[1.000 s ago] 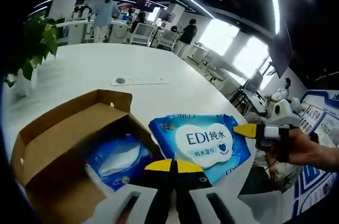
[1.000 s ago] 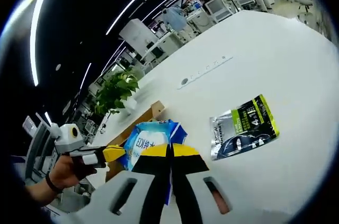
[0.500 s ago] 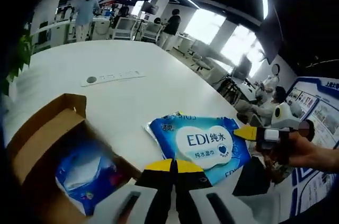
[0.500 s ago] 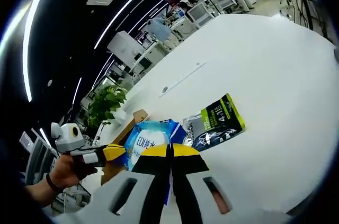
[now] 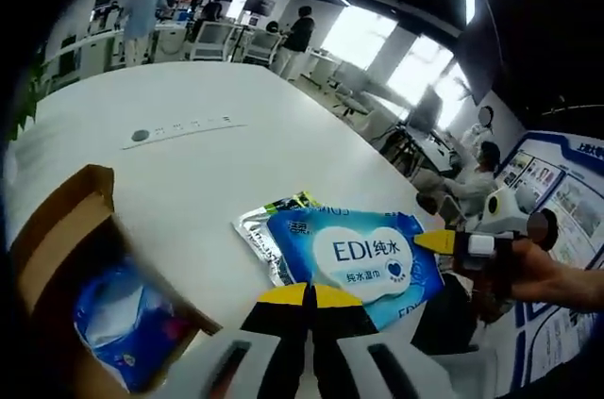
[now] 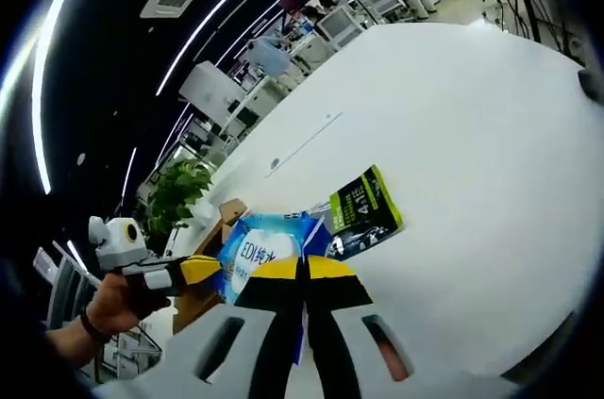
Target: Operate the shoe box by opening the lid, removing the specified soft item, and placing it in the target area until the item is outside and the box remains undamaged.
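Note:
A blue wet-wipes pack marked EDI hangs flat above the white table, outside the box. My left gripper is shut on its near edge. My right gripper, held by a hand, comes in from the right and pinches the pack's other edge. The open cardboard shoe box stands at the left with another blue pack inside. In the right gripper view, my right gripper is shut on the same wipes pack, my left gripper grips its left side, and the box lies behind.
A silver and green pouch lies on the table partly under the held pack, and the pouch reads green and black in the right gripper view. A flat power strip lies farther off. A potted plant stands beyond the box. People and desks fill the room behind.
Both grippers have carried the wipes pack away from the box, over the pouch. The box has slid to the left edge of the left gripper view.

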{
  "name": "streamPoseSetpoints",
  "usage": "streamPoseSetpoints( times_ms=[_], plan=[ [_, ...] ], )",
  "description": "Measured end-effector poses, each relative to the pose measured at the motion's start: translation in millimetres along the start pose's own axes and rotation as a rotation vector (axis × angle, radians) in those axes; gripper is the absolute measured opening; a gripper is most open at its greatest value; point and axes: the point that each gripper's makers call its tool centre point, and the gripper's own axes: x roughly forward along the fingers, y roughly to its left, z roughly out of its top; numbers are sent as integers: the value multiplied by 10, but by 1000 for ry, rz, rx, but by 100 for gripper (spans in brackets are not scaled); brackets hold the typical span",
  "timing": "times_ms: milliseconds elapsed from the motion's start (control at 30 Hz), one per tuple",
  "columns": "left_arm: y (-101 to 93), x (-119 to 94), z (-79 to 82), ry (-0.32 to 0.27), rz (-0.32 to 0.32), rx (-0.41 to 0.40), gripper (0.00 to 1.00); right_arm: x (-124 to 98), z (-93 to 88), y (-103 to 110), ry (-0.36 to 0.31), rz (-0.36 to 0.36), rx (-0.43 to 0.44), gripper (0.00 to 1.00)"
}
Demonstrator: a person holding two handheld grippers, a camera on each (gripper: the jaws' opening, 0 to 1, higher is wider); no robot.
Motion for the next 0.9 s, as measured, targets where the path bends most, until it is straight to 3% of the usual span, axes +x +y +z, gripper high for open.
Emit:
streamPoseSetpoints(
  times_ms=[467, 900],
  plan=[
    [96, 84, 66, 0, 5, -20, 0, 215, 138, -59, 34, 5, 0, 0],
    [186, 265, 218, -25, 22, -78, 0, 659, 582, -164, 68, 7, -21, 0]
  ],
)
